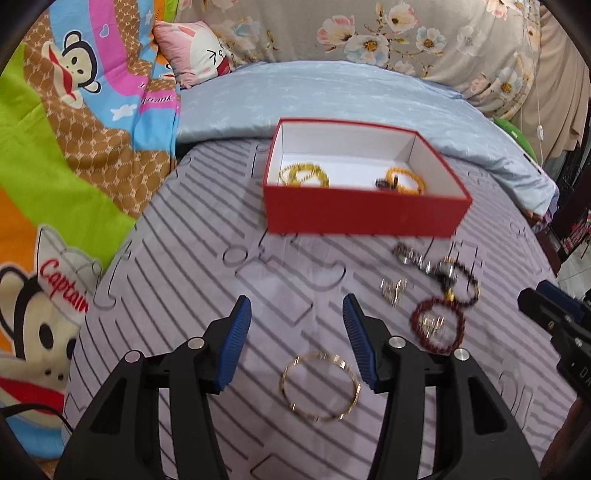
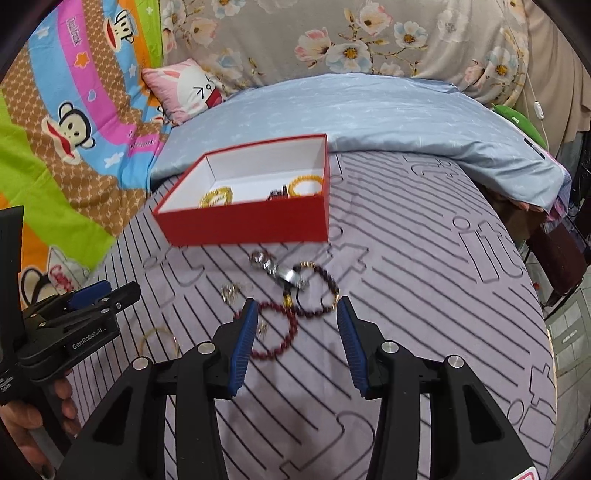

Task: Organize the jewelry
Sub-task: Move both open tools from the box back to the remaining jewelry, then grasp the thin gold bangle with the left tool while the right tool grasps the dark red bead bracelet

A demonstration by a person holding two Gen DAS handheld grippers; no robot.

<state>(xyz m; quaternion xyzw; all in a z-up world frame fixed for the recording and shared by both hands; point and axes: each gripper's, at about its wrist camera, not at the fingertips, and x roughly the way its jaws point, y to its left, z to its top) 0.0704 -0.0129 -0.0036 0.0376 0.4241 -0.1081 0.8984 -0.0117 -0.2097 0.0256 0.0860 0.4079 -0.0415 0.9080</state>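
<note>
- Striped grey bedsheet (image 1: 184,258) covers the bed and carries everything; a pale blue quilt (image 1: 332,96) lies folded behind it, with a floral cover (image 1: 406,33) further back.
- To one side lies a bright cartoon monkey blanket (image 1: 66,129), and a pink pillow (image 1: 195,51) sits at its far end.
- A red box (image 1: 365,214) with a white inside stands open on the sheet, near the quilt. Inside it lie a yellow bead bracelet (image 1: 304,175) on one side and an orange bead bracelet (image 1: 404,179) with a small dark piece on the other.
- The left gripper (image 1: 297,308) hangs over the sheet with its blue jaws apart and nothing between them.
- The right gripper (image 2: 297,308) also has its jaws parted and empty, above the loose jewelry. A hand (image 2: 33,424) shows in the right wrist view, holding the left tool's handle.
- A gold bangle (image 1: 320,386) lies flat on the sheet just below the left jaws.
- A dark red bead bracelet (image 2: 280,332) lies in front of the box, overlapping a darker bead bracelet (image 2: 321,295).
- A silver chain (image 2: 277,269) sits just before the box, touching the dark bracelet.
- Small shiny pieces (image 1: 393,291), too blurred to tell what, lie beside the bracelets.
</note>
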